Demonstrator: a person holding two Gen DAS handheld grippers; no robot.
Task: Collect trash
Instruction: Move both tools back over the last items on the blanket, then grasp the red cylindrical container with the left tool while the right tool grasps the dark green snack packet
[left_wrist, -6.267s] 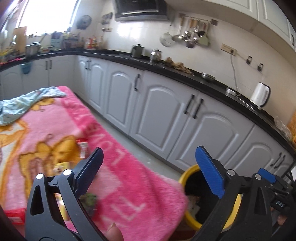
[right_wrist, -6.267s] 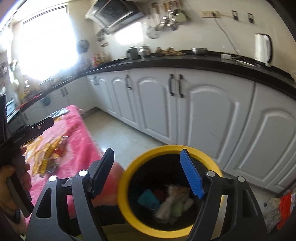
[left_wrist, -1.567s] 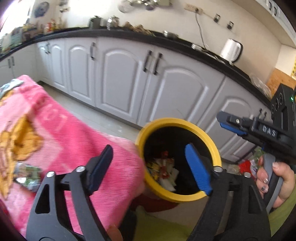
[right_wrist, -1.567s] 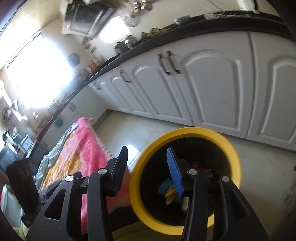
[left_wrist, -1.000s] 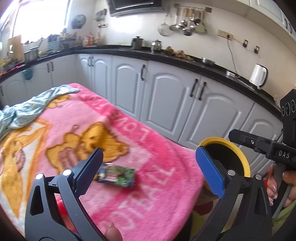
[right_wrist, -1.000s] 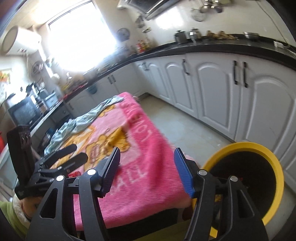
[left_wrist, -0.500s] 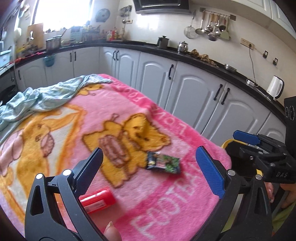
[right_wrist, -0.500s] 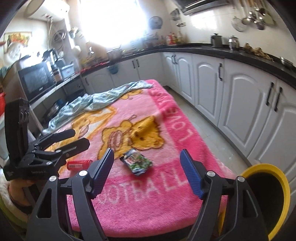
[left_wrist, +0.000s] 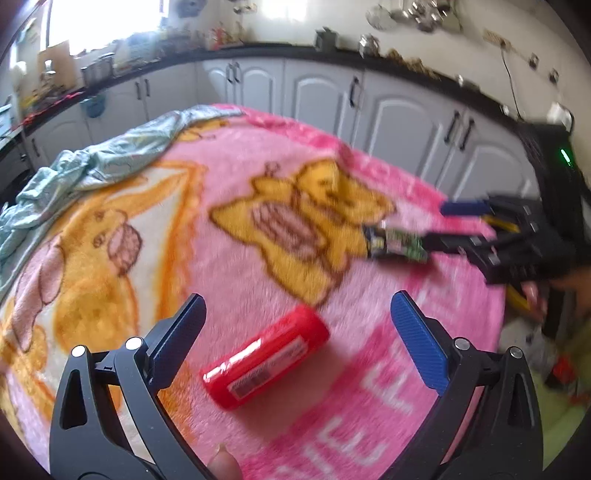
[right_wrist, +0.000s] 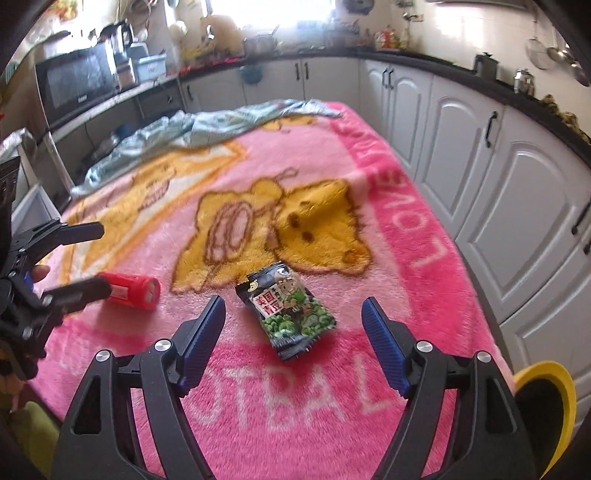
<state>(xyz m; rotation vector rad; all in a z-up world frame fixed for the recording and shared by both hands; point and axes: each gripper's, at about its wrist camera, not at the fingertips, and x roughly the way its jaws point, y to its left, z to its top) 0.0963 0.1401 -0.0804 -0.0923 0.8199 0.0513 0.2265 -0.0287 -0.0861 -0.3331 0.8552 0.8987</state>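
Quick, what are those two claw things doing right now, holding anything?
Left gripper: open, empty, red packet lying between its fingers.
Right gripper: open, empty, over the snack bag.

We see a red packet (left_wrist: 266, 362) lying flat on its side; near it, a green-and-black snack bag (right_wrist: 290, 308) lies flat.
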